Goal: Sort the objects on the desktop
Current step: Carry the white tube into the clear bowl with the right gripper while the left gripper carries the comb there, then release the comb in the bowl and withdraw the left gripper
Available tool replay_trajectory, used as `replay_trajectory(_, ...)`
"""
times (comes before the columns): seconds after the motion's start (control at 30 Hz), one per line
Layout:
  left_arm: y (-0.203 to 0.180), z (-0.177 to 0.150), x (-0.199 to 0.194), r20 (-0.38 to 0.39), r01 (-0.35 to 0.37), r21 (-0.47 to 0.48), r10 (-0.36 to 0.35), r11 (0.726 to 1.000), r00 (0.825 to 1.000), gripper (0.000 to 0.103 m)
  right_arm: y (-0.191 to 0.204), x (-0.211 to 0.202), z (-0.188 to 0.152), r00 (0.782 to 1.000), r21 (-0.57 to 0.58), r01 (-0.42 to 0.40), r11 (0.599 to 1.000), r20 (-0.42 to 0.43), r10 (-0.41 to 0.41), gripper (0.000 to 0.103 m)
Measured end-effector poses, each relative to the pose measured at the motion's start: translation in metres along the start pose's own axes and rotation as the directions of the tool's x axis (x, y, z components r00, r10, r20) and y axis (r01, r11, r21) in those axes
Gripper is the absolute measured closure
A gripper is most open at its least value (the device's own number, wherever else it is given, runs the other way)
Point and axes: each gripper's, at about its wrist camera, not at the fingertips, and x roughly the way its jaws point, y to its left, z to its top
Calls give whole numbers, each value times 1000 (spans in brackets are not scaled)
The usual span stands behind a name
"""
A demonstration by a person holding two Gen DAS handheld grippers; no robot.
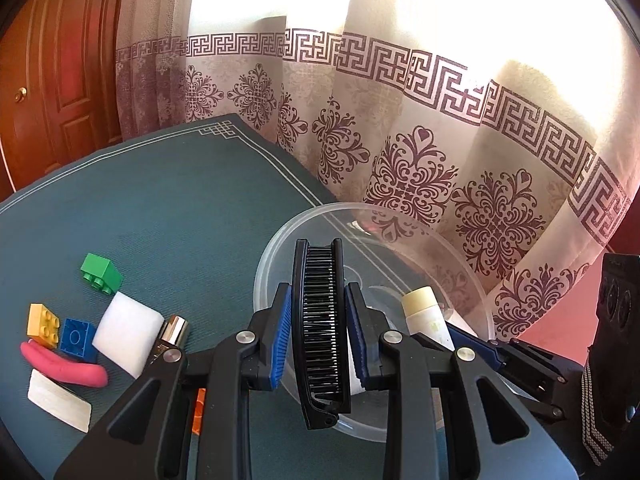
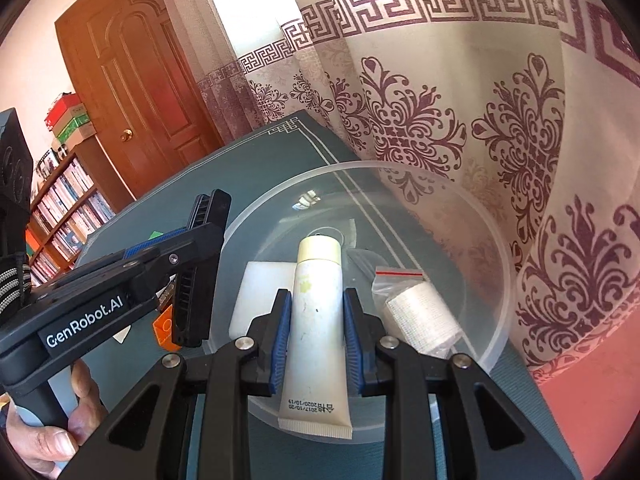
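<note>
Black comb point(image 1: 318, 332) clamped in left tool point(image 1: 318, 336).

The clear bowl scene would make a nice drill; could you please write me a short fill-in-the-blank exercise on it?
1. The left claw is shut on a black ____.
2. The right claw is shut on a cream-capped ____.
3. A bagged white roll lies inside the clear ____.
4. The toy brick farthest from the camera on the green mat is ____ in colour.

Missing words: comb; tube; bowl; green
</note>
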Motion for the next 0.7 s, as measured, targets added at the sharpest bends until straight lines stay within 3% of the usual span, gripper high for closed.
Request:
replay_trajectory(0.07, 0, 1, 7, -23, 7, -13, -7, 1000, 1000, 73, -4, 1, 0, 1000, 14, 7, 1000, 0, -7, 74)
replay_trajectory(0.2, 10, -2, 10, -46, 31, -78, -35, 996, 998, 39, -6, 0, 0, 1000, 18, 15, 1000, 6, -15, 68)
replay_trajectory(0.47, 23, -4, -11, 9, -51, -102, 53, 993, 999, 39, 4, -4, -1, 1000, -1, 6, 1000, 21, -6, 53)
replay_trajectory(0.7, 26, -11, -35, 89, -140, -85, 148, 986, 985, 39, 10, -8, -3, 999, -4, 3, 1000, 36, -3, 43)
